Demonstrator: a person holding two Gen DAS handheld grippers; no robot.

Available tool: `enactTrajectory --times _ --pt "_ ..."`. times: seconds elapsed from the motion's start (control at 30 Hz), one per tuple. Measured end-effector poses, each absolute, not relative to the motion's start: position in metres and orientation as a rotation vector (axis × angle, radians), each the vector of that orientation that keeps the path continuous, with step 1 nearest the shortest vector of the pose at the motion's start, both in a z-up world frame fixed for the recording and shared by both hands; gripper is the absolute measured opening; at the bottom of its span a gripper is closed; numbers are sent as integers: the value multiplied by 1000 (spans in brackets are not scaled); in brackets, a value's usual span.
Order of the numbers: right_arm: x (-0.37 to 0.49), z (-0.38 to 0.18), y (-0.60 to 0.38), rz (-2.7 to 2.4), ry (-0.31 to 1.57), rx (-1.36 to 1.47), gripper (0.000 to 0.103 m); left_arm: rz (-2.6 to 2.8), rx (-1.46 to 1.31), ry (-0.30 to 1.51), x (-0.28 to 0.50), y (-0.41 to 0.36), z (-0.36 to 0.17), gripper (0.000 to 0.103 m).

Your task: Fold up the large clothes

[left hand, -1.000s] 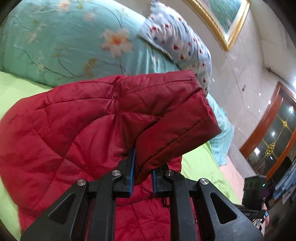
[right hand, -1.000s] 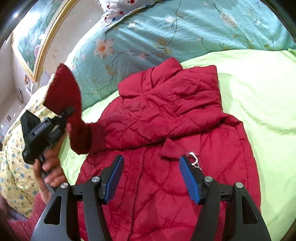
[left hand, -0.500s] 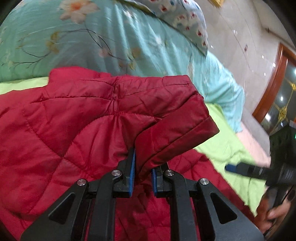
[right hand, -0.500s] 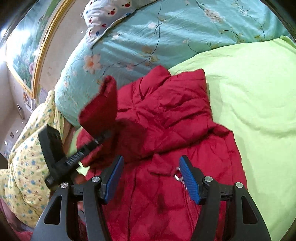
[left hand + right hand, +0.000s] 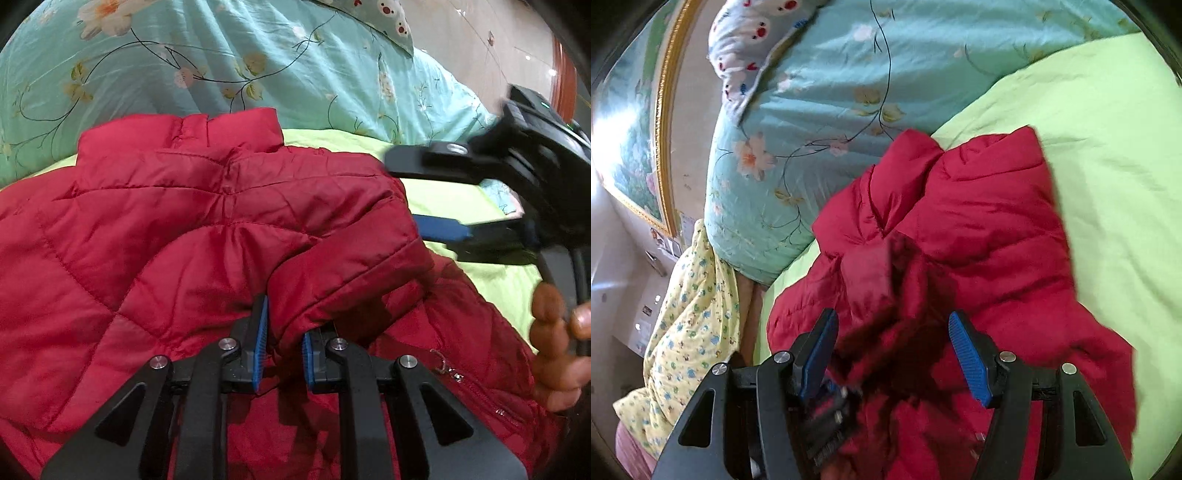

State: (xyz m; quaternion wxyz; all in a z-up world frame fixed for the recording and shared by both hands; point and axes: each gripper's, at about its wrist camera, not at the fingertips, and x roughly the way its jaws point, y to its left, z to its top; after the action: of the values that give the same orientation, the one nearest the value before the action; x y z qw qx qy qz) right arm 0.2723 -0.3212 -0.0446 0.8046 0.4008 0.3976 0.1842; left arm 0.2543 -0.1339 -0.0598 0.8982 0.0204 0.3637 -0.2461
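A red quilted jacket (image 5: pixel 155 236) is spread on a lime-green bedsheet (image 5: pixel 1108 155), with its collar (image 5: pixel 221 129) laid toward a turquoise floral quilt (image 5: pixel 221 55) beyond the jaws. No container is seen.

In the left wrist view, the left gripper (image 5: pixel 284 343) is clenched on the jacket's sleeve cuff (image 5: pixel 354 273): the fabric is pinched between the two blue pads, and the cuff is bunched up just ahead of the jaws and to their right. The sleeve is carried over the body of the jacket, which fills the space below and to the left of the jaws. To the right of the jaws, the right gripper (image 5: pixel 480 192) is seen, blurred, above the sheet, and it is held by the person's hand (image 5: pixel 557 332).

In the right wrist view, the right gripper (image 5: pixel 892 354) is pointed downward over the jacket with its jaws released and set apart. The blurred sleeve and part of the left gripper (image 5: pixel 827 417) are seen between and just below these jaws; no pad is pressed on fabric. A yellow patterned cloth (image 5: pixel 690 325) is seen to the left of the jaws.
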Motion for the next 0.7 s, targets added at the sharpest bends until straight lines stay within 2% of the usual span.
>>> enactTrajectory --times 0.07,0.1,0.13,0.2,0.3,0.37,0.7 --pt "282 -51 -316 391 871 857 65 -513 29 756 255 -133 -60 13" --pt "287 -57 -314 389 888 863 61 -514 22 758 257 -134 -59 13" --pt "289 -60 -313 395 896 871 45 -513 17 762 257 -133 -58 13" --pt "294 -69 -310 414 924 890 22 -514 6 776 259 -130 -59 17" --pt "292 -67 -309 397 917 870 11 -543 -15 802 253 -122 -56 29" --pt "288 -62 -312 393 894 857 10 -568 -28 801 246 -115 -51 35" --pt "273 -24 -338 303 794 720 8 -458 -72 741 239 -42 -14 36"
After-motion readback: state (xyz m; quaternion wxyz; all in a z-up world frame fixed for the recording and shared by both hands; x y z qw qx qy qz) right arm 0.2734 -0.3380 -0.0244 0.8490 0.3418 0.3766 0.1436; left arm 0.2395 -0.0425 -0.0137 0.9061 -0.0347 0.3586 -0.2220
